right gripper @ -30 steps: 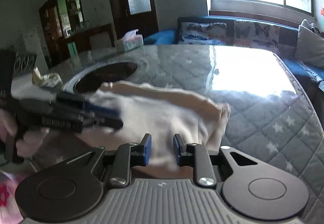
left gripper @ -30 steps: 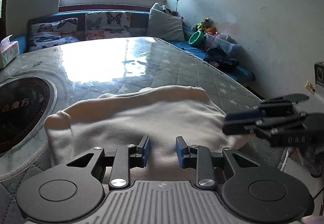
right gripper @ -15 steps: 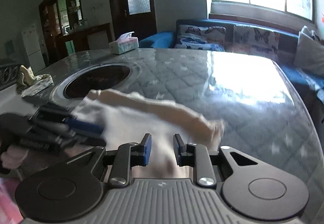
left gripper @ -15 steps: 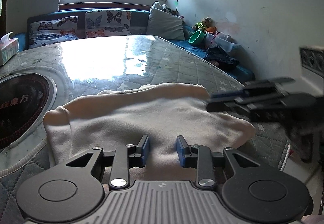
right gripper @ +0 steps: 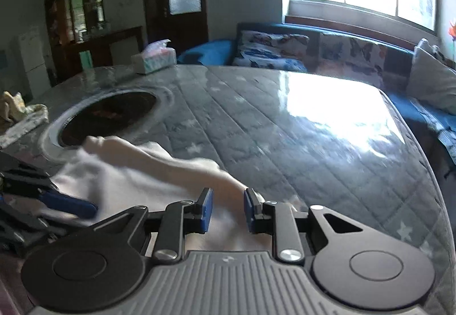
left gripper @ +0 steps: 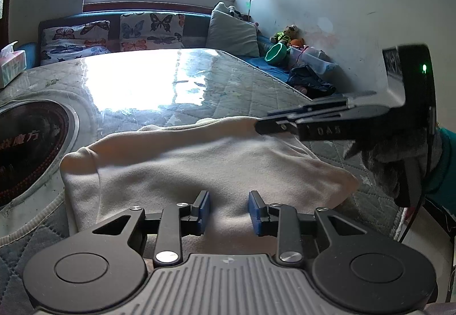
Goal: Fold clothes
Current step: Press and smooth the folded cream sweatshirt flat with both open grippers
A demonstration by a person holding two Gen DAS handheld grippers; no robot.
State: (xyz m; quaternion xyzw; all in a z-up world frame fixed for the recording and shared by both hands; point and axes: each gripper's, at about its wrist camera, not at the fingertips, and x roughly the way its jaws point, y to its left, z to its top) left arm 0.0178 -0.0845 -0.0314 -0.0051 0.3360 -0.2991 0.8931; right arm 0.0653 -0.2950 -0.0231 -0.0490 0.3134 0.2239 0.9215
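Note:
A cream garment (left gripper: pixel 205 164) lies folded in a rough rectangle on the quilted grey table cover (left gripper: pixel 228 87). My left gripper (left gripper: pixel 229 211) is open and empty, over the garment's near edge. My right gripper (right gripper: pixel 225 209) is open and empty, over the garment's (right gripper: pixel 148 178) far right corner. In the left wrist view it (left gripper: pixel 260 125) reaches in from the right, held by a gloved hand, its tips at that far corner. The left gripper (right gripper: pixel 92 208) shows at the left of the right wrist view, over the cloth.
A dark round inset (left gripper: pixel 25 144) lies in the table left of the garment. A tissue box (right gripper: pixel 154 58) stands at the table's far side. A sofa with butterfly cushions (left gripper: pixel 136 32) runs under the window. The table's right edge (left gripper: pixel 379 201) drops off beside the garment.
My right gripper has risen and swung toward the garment's far right corner. The garment has flattened out. The left gripper has barely moved.

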